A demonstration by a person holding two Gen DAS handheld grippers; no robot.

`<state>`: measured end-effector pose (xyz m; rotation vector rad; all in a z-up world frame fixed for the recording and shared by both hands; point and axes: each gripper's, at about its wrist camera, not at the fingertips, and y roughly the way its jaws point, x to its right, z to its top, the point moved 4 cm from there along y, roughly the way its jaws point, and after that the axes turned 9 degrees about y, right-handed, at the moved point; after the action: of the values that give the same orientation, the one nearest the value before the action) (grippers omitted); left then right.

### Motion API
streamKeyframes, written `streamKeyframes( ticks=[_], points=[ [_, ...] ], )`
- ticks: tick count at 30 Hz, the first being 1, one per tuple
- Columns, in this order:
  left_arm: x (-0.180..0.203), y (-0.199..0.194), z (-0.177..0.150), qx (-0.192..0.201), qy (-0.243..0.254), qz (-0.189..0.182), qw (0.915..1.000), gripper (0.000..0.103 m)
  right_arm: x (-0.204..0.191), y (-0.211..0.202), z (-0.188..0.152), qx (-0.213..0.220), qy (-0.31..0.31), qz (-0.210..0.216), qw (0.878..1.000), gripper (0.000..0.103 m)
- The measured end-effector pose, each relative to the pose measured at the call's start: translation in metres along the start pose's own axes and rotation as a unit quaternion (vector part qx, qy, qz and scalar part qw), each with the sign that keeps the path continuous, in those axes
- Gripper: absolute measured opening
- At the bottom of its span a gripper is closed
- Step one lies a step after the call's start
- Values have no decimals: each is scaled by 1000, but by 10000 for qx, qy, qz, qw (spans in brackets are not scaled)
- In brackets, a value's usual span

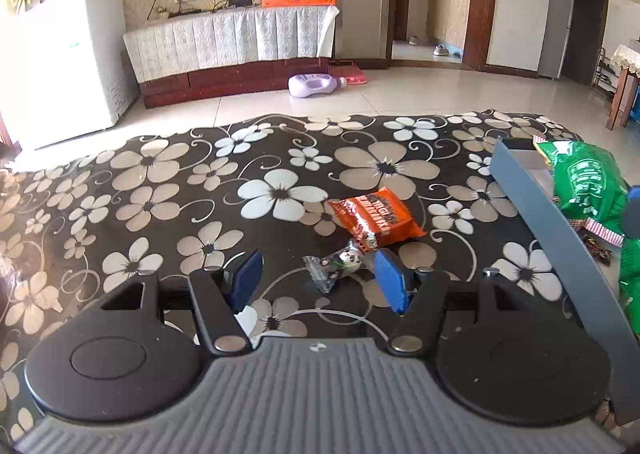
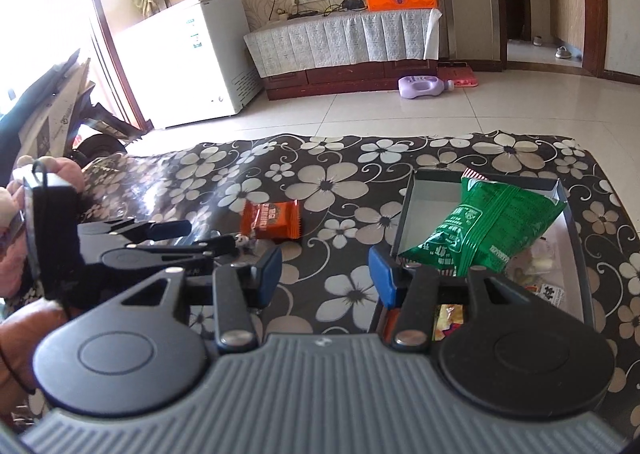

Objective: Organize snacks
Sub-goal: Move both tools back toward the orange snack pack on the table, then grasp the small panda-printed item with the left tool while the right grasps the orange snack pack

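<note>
A small clear-wrapped candy (image 1: pixel 340 264) lies on the floral tablecloth (image 1: pixel 160 189), just ahead of and between the blue pads of my left gripper (image 1: pixel 318 278). That gripper is open and its pads are not pressing the candy. An orange snack packet (image 1: pixel 376 219) lies just beyond the candy. The right wrist view shows the left gripper (image 2: pixel 212 236) from the side, with the candy (image 2: pixel 242 242) and the orange packet (image 2: pixel 272 225) at its tips. My right gripper (image 2: pixel 325 276) hovers open and empty over the cloth, beside the grey box (image 2: pixel 404 213). The box holds a green bag (image 2: pixel 492 230) and small packets.
The grey box wall (image 1: pixel 552 230) and the green bag (image 1: pixel 588 181) stand at the right. A person's hand (image 2: pixel 24 189) holds the left gripper at the far left. Beyond the table are a purple bottle (image 1: pixel 316 85) on the floor, a covered cabinet (image 1: pixel 228 41) and a white freezer (image 2: pixel 188 57).
</note>
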<state>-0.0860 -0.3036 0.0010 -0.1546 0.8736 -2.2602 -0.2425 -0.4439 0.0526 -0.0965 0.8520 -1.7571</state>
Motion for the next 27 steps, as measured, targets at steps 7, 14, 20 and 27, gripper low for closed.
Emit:
streamKeyframes(
  ticks=[7,14,20,27],
  points=[
    [16,18,-3,-173,327,-205,9991,68,-1,0,-3,-59,-32,-9,10000,51],
    [22,23,-4,-189,351,-279,9988,38,-4,4,-4,-86,-74,-24,9999,51],
    [13,12,-11,-166,93,-570,9982,19,-23,16,-5,-138,-306,149,9993,51],
    [8,-12,-26,-263,127,-769,9966,19,-56,59,-4,-341,-826,274,9956,51]
  ],
)
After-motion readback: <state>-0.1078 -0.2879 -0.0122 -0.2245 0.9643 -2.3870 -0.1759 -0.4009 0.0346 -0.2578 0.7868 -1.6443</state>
